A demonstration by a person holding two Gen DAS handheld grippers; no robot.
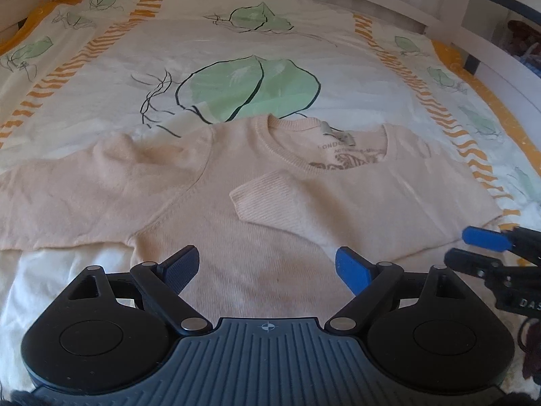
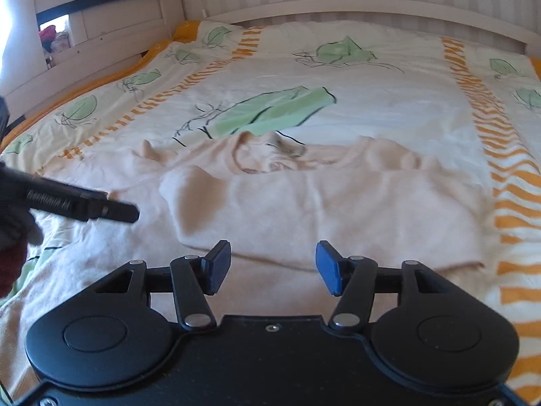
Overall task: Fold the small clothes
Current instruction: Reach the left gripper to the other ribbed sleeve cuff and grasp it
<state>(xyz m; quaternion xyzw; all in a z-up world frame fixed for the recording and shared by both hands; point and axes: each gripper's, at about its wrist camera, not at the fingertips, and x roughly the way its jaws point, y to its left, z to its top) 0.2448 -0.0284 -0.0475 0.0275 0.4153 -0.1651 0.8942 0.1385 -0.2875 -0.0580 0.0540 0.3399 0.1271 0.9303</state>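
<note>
The left view shows the sweater (image 1: 236, 196) flat mid-bed (image 1: 304, 40), one sleeve (image 1: 270, 196) folded across its chest, beyond the empty, wide-apart left gripper (image 1: 267, 267), while the right view alone shows the sweater's right edge below the empty, parted right gripper (image 2: 272, 267).
</note>
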